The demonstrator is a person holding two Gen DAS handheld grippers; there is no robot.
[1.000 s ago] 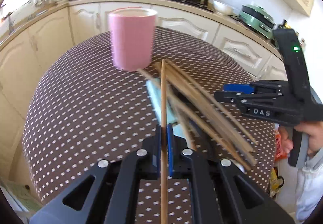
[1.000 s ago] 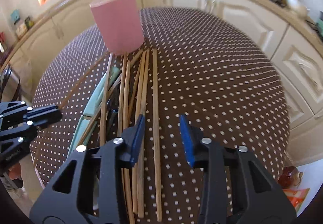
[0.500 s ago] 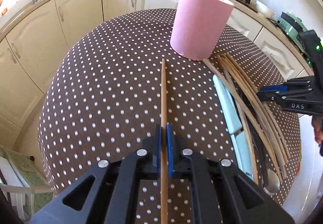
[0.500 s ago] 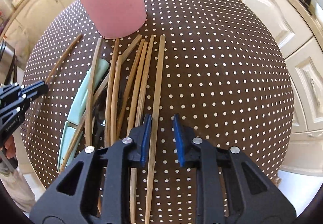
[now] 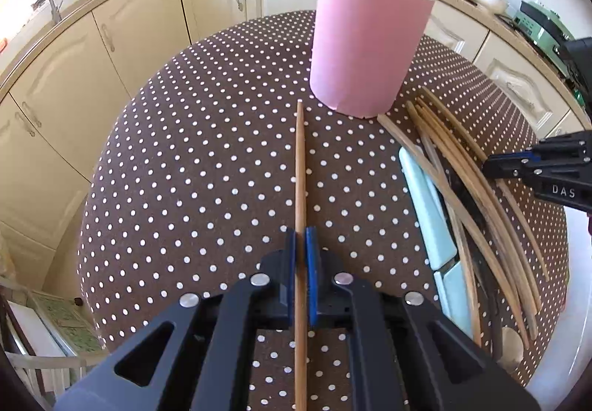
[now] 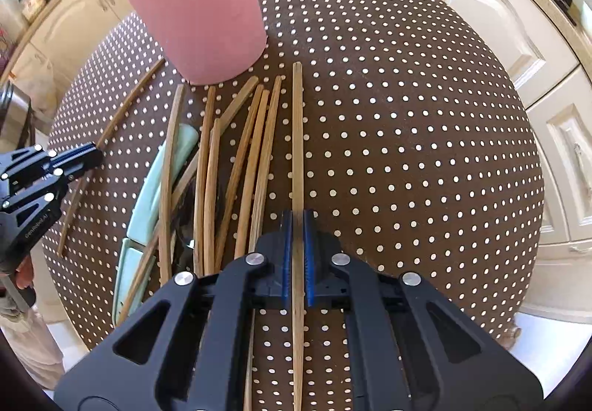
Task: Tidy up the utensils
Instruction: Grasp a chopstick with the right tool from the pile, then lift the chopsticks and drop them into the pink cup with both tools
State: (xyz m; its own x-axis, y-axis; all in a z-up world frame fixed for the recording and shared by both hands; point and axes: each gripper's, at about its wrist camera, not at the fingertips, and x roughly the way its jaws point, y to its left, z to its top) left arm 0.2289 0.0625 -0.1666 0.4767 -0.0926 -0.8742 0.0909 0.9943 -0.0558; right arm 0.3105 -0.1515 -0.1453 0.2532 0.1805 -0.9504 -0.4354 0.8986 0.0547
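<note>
Two chopsticks are clamped beside the pink holder (image 5: 366, 44): one (image 5: 300, 189) by the left gripper (image 5: 300, 255), another (image 6: 298, 151) by the right gripper (image 6: 298, 248).

Pink cup (image 5: 366, 44), plain and matte, standing on a brown tablecloth (image 5: 207, 166) scattered with white polka dots. Chopsticks (image 6: 236, 159) all in tan wood tones, some darker (grain showing). Pale mint-green pieces (image 6: 148, 189) lie under them. Both grippers black with blue pads (image 6: 286, 251), silver screws too. Cream cabinets (image 5: 122, 37) behind, patternless.
</note>
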